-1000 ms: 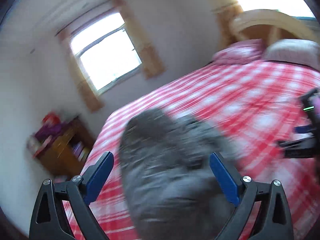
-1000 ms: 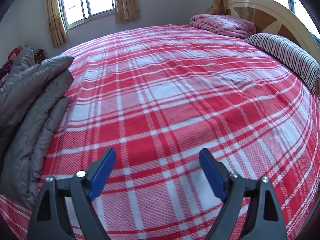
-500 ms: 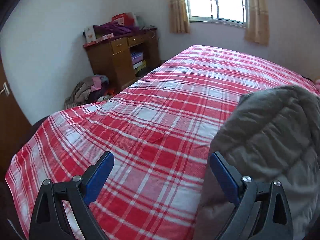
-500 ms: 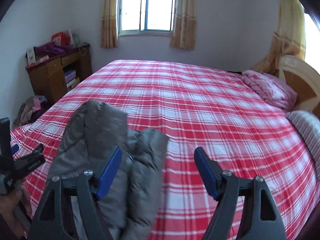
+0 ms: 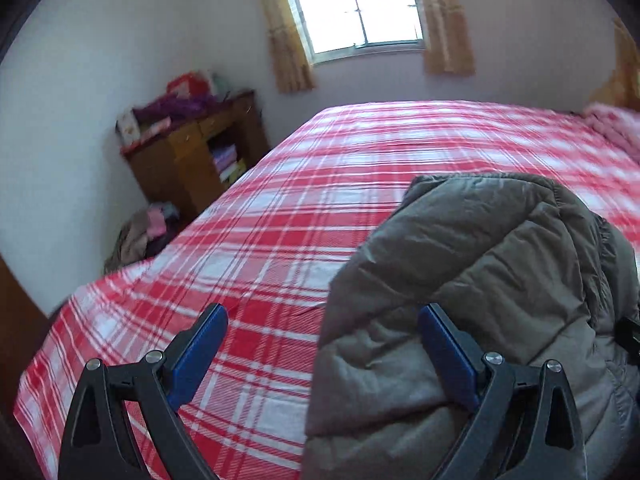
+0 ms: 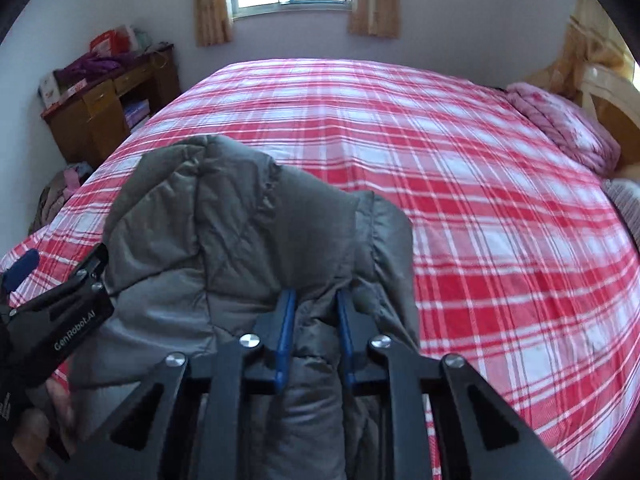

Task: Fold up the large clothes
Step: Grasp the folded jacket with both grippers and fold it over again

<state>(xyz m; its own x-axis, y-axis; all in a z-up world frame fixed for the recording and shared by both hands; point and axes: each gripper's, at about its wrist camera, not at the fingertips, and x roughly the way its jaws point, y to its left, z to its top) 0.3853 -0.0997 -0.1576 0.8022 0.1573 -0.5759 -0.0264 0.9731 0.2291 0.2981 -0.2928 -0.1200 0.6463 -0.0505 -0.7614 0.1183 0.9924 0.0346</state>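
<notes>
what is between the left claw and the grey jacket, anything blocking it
Nothing visible. The left claw is open with the grey jacket already at its right finger, only bare plaid bedspread elsewhere. The right claw is shut on the jacket.

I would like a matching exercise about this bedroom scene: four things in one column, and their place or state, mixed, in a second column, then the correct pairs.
Things:
1. left tool
2. right tool
3. brown wooden desk
4. pink folded quilt

Place or state:
A. stands against the wall, left of the bed
B. shut on a fold of the grey padded jacket
C. open, holding nothing
D. lies at the headboard end of the red and white checked bedsheet

Pairs: 1-C, 2-B, 3-A, 4-D
</notes>
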